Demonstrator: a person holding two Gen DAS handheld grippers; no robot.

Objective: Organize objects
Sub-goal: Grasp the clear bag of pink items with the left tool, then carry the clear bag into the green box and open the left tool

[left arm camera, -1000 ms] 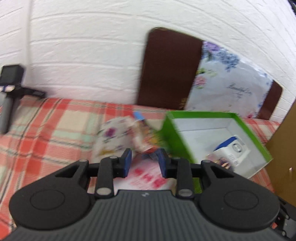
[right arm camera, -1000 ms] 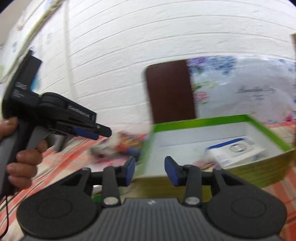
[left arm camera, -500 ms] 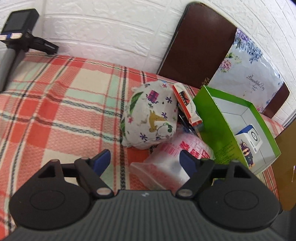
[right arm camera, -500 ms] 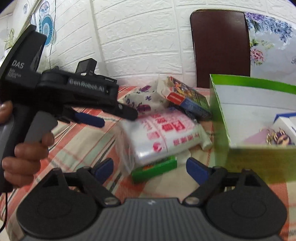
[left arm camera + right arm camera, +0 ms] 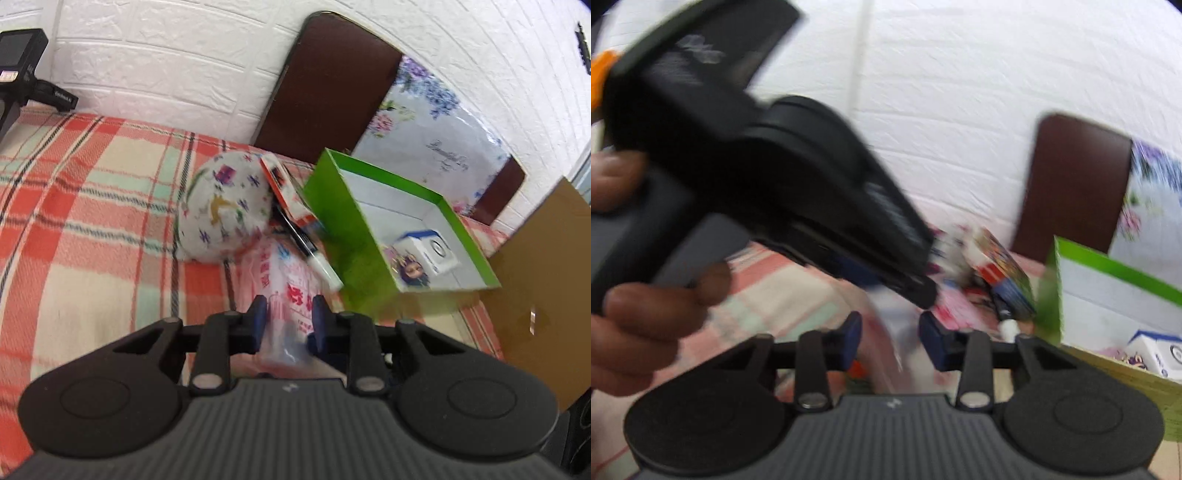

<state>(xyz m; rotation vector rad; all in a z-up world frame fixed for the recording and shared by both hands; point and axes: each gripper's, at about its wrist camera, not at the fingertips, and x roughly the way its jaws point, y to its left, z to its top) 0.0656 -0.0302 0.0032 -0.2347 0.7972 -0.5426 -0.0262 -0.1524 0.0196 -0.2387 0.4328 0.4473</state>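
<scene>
My left gripper is shut on the near end of a clear plastic bag with red print that lies on the plaid cloth. A black pen with a white tip rests across the bag. A round patterned pouch and a red-and-white box lie just behind. The green box to the right holds a small white-and-blue box and a picture card. My right gripper is narrowed around the same bag's edge, blurred. The left gripper's body fills that view's left.
A brown headboard and a floral pillow stand against the white brick wall. A cardboard sheet stands at the right. A black camera on a stand is at the far left. Open plaid cloth lies left.
Both grippers went from wide open to closed in around the printed bag. The left gripper moved forward onto the bag's near end; the right view swung left and blurred.
</scene>
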